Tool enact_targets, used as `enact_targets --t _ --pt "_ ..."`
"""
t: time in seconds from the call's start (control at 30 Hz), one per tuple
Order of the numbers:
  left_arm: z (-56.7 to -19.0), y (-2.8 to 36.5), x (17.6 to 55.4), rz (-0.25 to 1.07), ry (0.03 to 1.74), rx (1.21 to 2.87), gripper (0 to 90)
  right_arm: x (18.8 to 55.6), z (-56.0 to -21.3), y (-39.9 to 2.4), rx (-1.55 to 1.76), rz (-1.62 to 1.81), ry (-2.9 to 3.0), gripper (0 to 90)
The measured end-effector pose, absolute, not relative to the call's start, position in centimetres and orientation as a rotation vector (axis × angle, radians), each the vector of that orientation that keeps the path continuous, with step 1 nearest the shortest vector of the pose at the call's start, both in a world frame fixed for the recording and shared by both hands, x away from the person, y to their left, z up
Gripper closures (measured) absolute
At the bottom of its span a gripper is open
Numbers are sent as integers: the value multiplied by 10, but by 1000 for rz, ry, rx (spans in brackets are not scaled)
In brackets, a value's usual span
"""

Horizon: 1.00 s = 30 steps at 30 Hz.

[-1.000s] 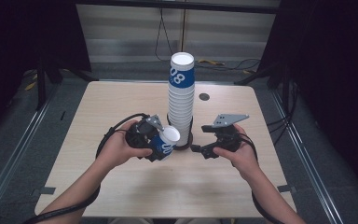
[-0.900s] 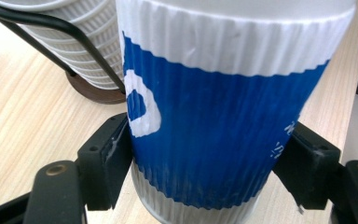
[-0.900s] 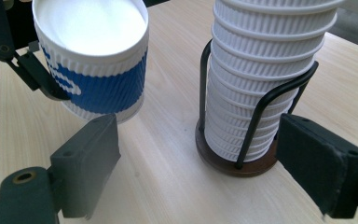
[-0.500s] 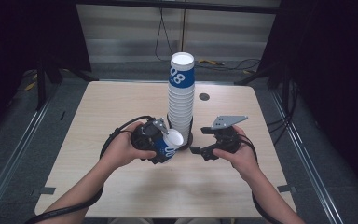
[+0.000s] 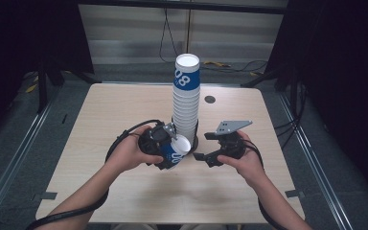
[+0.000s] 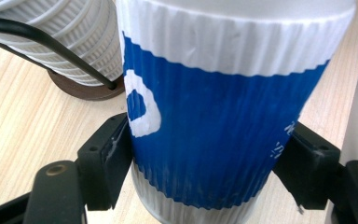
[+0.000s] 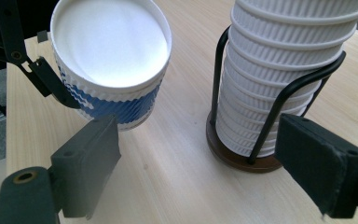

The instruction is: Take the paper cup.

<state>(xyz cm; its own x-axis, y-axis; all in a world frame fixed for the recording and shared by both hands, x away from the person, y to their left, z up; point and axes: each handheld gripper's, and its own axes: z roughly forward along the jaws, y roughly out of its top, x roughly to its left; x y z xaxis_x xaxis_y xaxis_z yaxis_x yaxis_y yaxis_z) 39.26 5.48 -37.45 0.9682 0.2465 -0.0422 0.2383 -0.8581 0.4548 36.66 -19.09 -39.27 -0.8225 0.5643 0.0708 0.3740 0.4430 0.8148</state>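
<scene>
In the high view, a light wooden table [image 5: 100, 143] is seen with a tall stack of cups [image 5: 186, 103] standing upright near its middle, in a black wire holder on a dark round base. At 7 o'clock from the stack's foot, just beside it, the left tool [image 5: 172, 153] is held by the left hand [image 5: 127, 154] and is clamped on a single blue and white cup [image 5: 176, 151], which is tilted with its white mouth turned up and toward 3 o'clock. At 4 o'clock from the stack, the right tool [image 5: 200, 157] is held by the right hand [image 5: 245, 160], a grey three-cornered plate [image 5: 234, 126] riding on top

In the left gripper view, the cup [image 6: 223, 116] is gripped between the two black jaws, one pressed on each side of its ribbed blue band. The stack [image 6: 65, 42] and its dark base [image 6: 91, 89] are seen at 11 o'clock, on the table [image 6: 23, 130]

In the right gripper view, the jaws are spread wide with nothing between them. The cup [image 7: 109, 60] is seen at 11 o'clock, its white mouth facing the camera, and the stack [image 7: 279, 74] in its wire holder [image 7: 284, 95] stands at 1 o'clock; the two are near each other but apart
</scene>
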Motion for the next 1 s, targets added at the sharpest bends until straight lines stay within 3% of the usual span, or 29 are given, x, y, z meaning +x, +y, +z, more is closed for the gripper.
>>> enact_targets --t 1.0 --pt "-377 38 397 -18 300 2737 260 364 -399 -185 778 1354 2524 133"
